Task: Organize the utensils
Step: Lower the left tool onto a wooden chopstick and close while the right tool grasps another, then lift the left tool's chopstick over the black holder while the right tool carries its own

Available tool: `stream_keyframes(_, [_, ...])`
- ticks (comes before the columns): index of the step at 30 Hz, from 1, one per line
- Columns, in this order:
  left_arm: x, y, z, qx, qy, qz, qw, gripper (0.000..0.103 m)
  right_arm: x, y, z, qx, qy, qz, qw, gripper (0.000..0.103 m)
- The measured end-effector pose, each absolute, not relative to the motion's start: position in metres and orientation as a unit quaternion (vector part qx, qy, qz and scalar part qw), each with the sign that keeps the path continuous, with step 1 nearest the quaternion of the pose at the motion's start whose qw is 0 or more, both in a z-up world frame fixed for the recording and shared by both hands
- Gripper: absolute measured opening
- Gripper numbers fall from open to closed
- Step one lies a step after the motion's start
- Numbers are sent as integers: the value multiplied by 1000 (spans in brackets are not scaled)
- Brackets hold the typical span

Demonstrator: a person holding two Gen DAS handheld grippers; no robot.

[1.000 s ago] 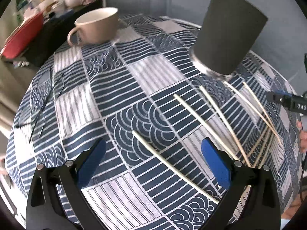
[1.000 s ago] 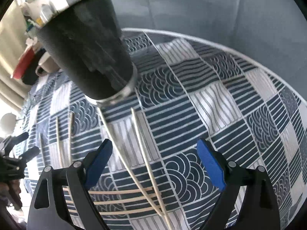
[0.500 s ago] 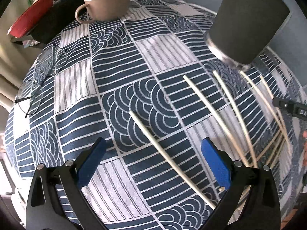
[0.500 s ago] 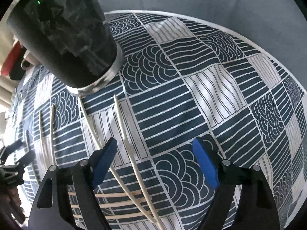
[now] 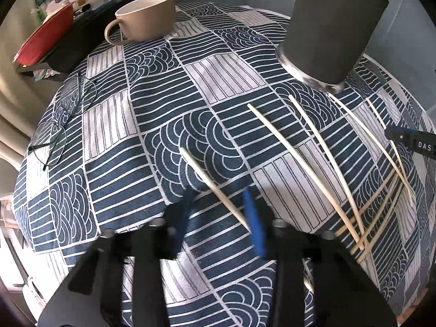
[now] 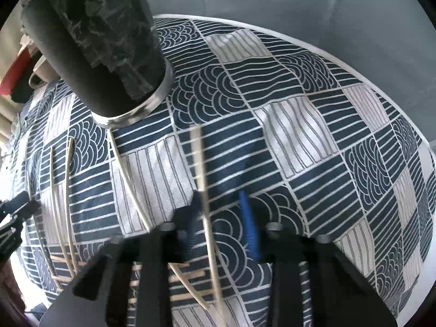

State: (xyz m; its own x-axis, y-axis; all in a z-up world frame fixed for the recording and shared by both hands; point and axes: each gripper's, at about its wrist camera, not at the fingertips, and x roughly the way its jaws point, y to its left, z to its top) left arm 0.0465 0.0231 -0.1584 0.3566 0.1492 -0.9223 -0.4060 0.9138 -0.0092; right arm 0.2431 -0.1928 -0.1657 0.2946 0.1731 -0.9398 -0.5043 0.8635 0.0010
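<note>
Several pale chopsticks lie on the patterned tablecloth (image 5: pixel 223 76) beside a tall black holder (image 5: pixel 335 24), which also shows in the right wrist view (image 6: pixel 100 49). My left gripper (image 5: pixel 218 223) has its jaws half closed around one chopstick (image 5: pixel 212 182), with gaps still showing and motion blur. My right gripper (image 6: pixel 223 218) has its jaws narrowed around another chopstick (image 6: pixel 201 179), which looks blurred. A crossed pile of chopsticks (image 5: pixel 373 212) lies at the right, also in the right wrist view (image 6: pixel 65 190).
A beige cup (image 5: pixel 147 16) stands at the far side. Eyeglasses (image 5: pixel 62 120) lie at the left edge. A red dish (image 5: pixel 43 43) and clutter sit on a shelf beyond the table. The table's curved edge runs near the right gripper's far side.
Both grippers' jaws have moved inward from wide open, each around a chopstick. Both have come closer to the table. The right chopstick has shifted toward the gripper's centre.
</note>
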Motion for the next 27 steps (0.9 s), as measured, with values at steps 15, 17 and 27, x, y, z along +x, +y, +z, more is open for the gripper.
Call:
stream_keyframes(15, [42, 91, -139, -257, 552, 97, 787, 4, 236, -238, -152, -71, 565, 215, 793, 5])
stream_keyframes(17, [44, 92, -125, -240, 541, 98, 800, 4, 233, -243, -140, -54, 559, 218, 798, 5])
stream_keyframes(27, [98, 106, -36, -137, 460, 83, 874, 4, 239, -238, -63, -15, 496, 220, 840, 5])
